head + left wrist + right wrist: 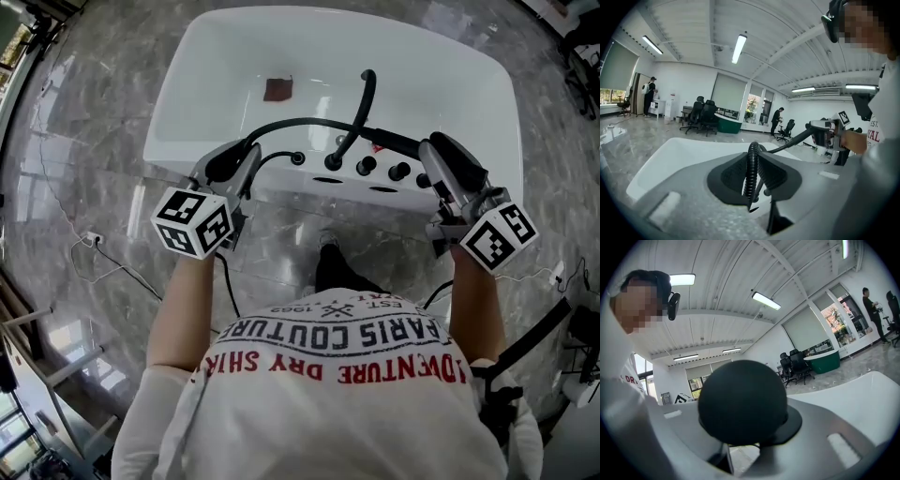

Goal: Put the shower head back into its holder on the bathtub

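Left tool (757, 180) clamps hose (751, 161), right tool (743, 420) shower head (740, 399); shirt (347, 394) reads "PARIS COUTURE".

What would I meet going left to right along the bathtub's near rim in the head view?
In order: left gripper → hose outlet → faucet spout → first knob → second knob → right gripper.

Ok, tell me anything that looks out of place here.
The shower head is off the bathtub, clamped in the right gripper, its hose pinched in the left gripper. Also, a small reddish-brown thing lies on the tub floor; what it is I cannot tell.
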`<state>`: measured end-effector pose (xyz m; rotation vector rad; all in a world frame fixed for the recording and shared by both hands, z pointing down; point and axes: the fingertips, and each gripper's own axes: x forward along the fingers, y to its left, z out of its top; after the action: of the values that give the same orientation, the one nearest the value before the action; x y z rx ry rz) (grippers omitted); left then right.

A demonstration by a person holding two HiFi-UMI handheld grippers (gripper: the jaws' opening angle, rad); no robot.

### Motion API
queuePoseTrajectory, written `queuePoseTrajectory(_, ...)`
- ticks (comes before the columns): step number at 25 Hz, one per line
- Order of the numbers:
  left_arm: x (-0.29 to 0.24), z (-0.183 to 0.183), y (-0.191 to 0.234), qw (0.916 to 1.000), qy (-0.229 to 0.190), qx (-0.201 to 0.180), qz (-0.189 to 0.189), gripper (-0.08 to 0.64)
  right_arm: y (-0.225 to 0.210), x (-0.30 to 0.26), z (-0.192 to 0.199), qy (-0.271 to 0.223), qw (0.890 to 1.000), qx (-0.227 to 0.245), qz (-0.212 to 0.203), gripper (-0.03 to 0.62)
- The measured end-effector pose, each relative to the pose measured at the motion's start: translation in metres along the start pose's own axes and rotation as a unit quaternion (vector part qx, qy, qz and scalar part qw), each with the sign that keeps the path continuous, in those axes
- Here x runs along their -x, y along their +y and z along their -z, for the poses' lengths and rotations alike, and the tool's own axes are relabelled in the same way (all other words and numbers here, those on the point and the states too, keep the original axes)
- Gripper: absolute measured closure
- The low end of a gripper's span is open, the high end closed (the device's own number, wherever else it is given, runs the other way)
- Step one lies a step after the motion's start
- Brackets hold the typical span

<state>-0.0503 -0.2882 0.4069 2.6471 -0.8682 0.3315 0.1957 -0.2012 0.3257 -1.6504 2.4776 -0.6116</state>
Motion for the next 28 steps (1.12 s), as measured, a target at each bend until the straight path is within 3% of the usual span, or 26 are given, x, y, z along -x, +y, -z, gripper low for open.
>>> queuePoseTrajectory(6,-0.012,-0.056,-0.018,0.9983,-0.040,-0.031,0.028,0.494,-0.010,0.008,0.002,-0.003,1.000,-0.017,0.010,0.463)
queuePoseTrajectory(10,-0.034,-0.069,-0.023,0.9972,-0.043,-0.047,0.040,0.494,-0.023,0.012,0.004,-0.007,1.000,-0.023,0.020,0.463)
queuePoseTrajectory(19,-0.069,-0.058,-0.025,0.9974,-0.026,-0.041,0.054,0.494,-0.043,0.028,0.006,-0.013,0.998,-0.024,0.049,0.463)
queuePoseTrajectory(28,-0.099,-0.019,-0.013,0.9984,0.001,-0.001,0.057,0.492,-0.059,0.040,0.001,-0.030,0.996,-0.052,0.070,0.463)
